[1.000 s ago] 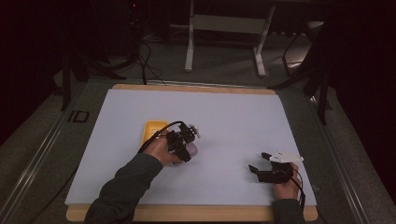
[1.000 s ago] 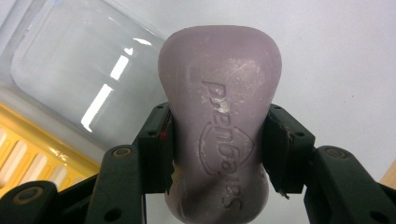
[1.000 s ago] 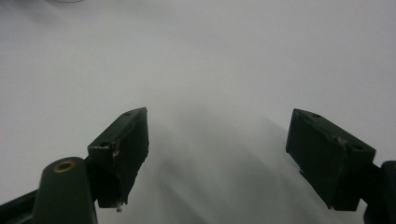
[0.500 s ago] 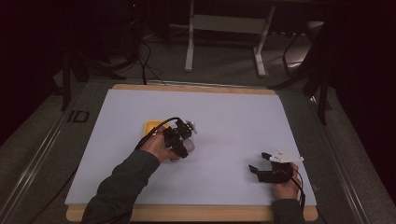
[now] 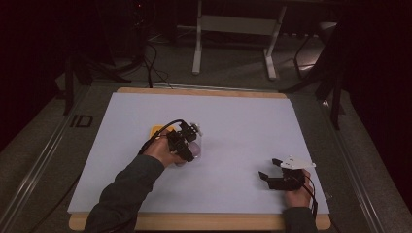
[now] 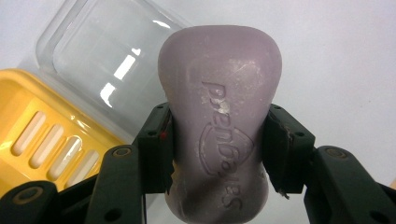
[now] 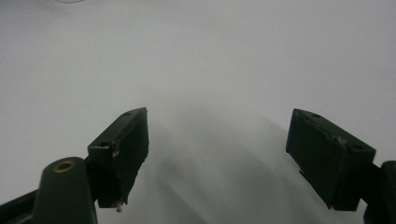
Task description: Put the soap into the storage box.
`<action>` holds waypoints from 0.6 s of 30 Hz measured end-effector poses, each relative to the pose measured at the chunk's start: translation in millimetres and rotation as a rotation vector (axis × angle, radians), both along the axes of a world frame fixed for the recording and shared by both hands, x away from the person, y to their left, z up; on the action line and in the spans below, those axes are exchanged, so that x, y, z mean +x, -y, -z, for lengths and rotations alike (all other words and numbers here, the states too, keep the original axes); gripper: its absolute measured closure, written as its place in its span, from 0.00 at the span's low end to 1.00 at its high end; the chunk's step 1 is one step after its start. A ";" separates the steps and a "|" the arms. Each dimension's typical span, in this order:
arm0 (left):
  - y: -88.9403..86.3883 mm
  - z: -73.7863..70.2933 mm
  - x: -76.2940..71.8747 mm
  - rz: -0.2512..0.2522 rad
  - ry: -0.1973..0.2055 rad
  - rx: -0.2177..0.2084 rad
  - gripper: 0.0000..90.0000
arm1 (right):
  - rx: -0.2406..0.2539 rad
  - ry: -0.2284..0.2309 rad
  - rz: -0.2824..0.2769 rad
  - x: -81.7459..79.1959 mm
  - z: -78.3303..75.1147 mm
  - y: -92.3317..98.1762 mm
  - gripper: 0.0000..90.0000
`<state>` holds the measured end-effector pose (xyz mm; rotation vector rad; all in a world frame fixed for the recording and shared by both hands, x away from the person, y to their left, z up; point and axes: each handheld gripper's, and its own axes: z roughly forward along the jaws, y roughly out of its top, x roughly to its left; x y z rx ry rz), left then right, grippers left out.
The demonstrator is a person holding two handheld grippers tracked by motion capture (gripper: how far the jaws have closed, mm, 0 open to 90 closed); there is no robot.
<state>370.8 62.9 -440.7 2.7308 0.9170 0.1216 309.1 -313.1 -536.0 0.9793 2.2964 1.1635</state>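
Soap bar between left claw jaws, mid-table. Soap tray plus lid just behind-left. Right claw near front-right corner.

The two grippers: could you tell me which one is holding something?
The left gripper, clamped on the purple soap bar; the right gripper is open over bare white table.
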 end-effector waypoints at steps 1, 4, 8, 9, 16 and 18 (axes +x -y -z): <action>-0.4 0.5 0.1 0.000 0.000 0.002 0.55 | -0.001 0.001 -0.001 0.0 0.0 0.0 0.23; -2.0 1.4 0.8 -0.004 -0.002 0.001 0.55 | -0.001 0.001 -0.001 0.0 0.1 -0.2 0.23; -5.7 0.2 2.9 -0.013 -0.001 -0.003 0.55 | 0.000 0.001 0.000 -0.1 0.0 0.0 0.23; -6.8 -0.4 3.4 -0.015 0.001 -0.004 0.55 | 0.000 0.001 0.000 -0.1 0.0 -0.1 0.23; -14.0 -4.0 5.6 -0.040 0.006 -0.021 0.55 | 0.000 0.004 -0.001 -0.2 0.0 0.1 0.23; -16.3 -4.5 6.6 -0.048 0.009 -0.026 0.55 | 0.001 0.003 0.000 -0.4 -0.1 0.0 0.23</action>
